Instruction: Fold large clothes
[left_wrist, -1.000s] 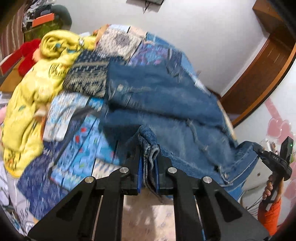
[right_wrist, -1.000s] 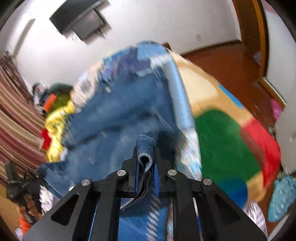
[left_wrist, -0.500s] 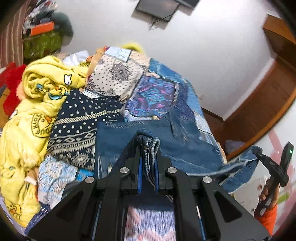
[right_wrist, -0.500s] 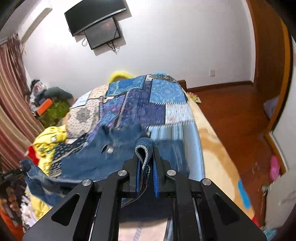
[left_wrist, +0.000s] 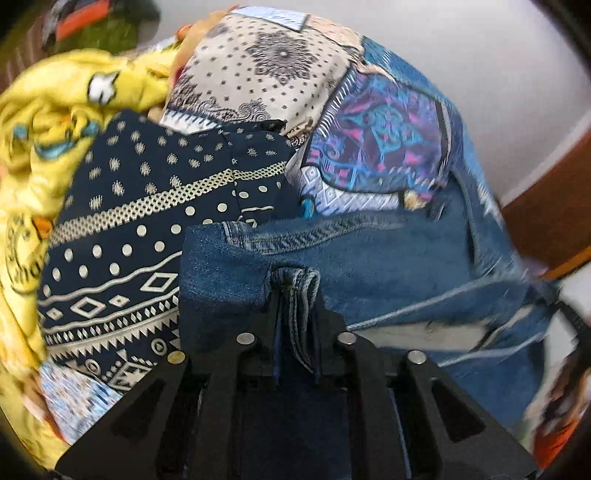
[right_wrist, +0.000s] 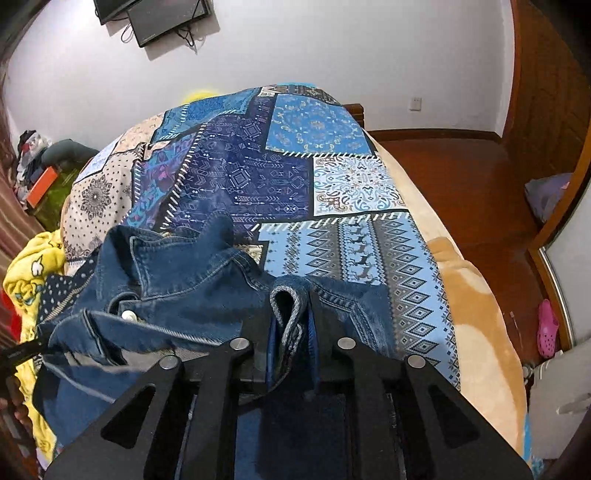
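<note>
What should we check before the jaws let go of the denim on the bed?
1. Left gripper has denim garment in its jaws: ok, a folded hem sits between them while they open.
2. Right gripper has denim in its jaws: ok, a hem loop sits between them; they too are opening.
3. Garment over the patchwork quilt, not off the edge: ok.
4. Fold flat: not ok, the collar area is bunched and rumpled.
5. Landing area clear: not ok, a navy patterned garment and a yellow blanket lie right beside the denim.
6. Edges aligned: cannot tell, motion blur.
</note>
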